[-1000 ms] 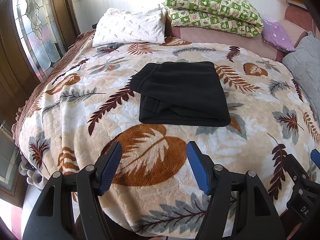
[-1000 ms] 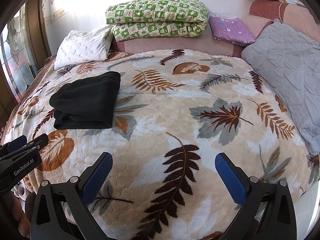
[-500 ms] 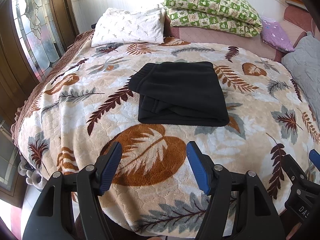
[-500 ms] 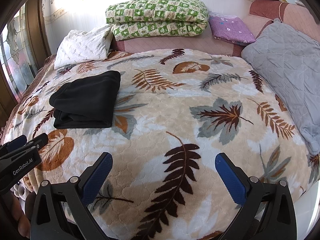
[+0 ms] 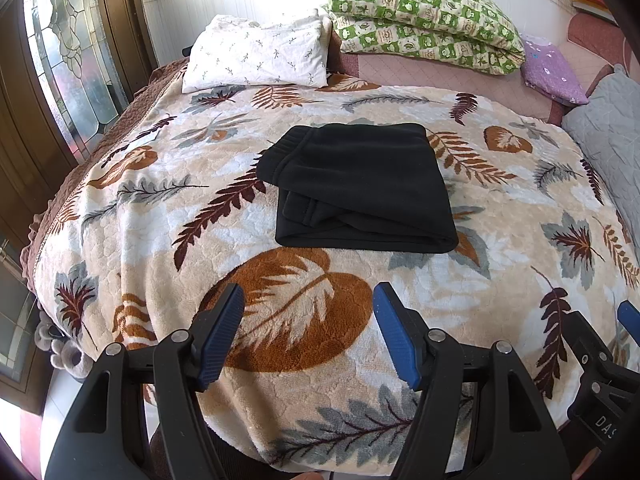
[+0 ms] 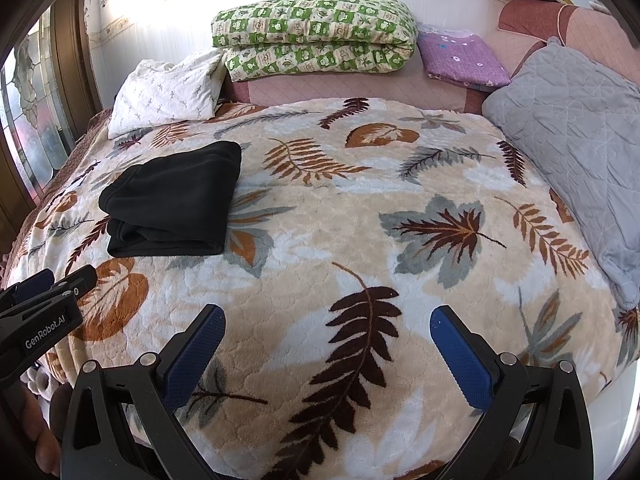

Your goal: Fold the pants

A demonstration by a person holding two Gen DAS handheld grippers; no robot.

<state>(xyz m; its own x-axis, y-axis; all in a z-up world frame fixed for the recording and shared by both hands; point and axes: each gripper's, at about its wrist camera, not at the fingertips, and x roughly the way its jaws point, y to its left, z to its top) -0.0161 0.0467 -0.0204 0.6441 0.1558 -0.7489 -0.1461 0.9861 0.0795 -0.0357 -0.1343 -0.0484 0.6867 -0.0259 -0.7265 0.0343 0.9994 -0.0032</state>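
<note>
The black pants [image 5: 360, 184] lie folded into a compact rectangle on the leaf-patterned blanket [image 5: 160, 208], waistband at the far left corner. They also show in the right wrist view [image 6: 176, 200], at the left of the bed. My left gripper [image 5: 308, 332] is open and empty, held above the near edge of the bed, short of the pants. My right gripper [image 6: 326, 348] is open and empty, held over the bed's near edge to the right of the pants. Neither gripper touches the pants.
A white pillow [image 5: 256, 56], a green checked quilt [image 5: 420, 16], a purple pillow [image 5: 552, 68] and a grey quilted cushion [image 6: 580, 128] line the head and right side of the bed. A stained-glass door [image 5: 68, 60] stands at the left.
Both grippers have stayed open and almost still. The left wrist view has drifted very slightly. The pants have not moved.
</note>
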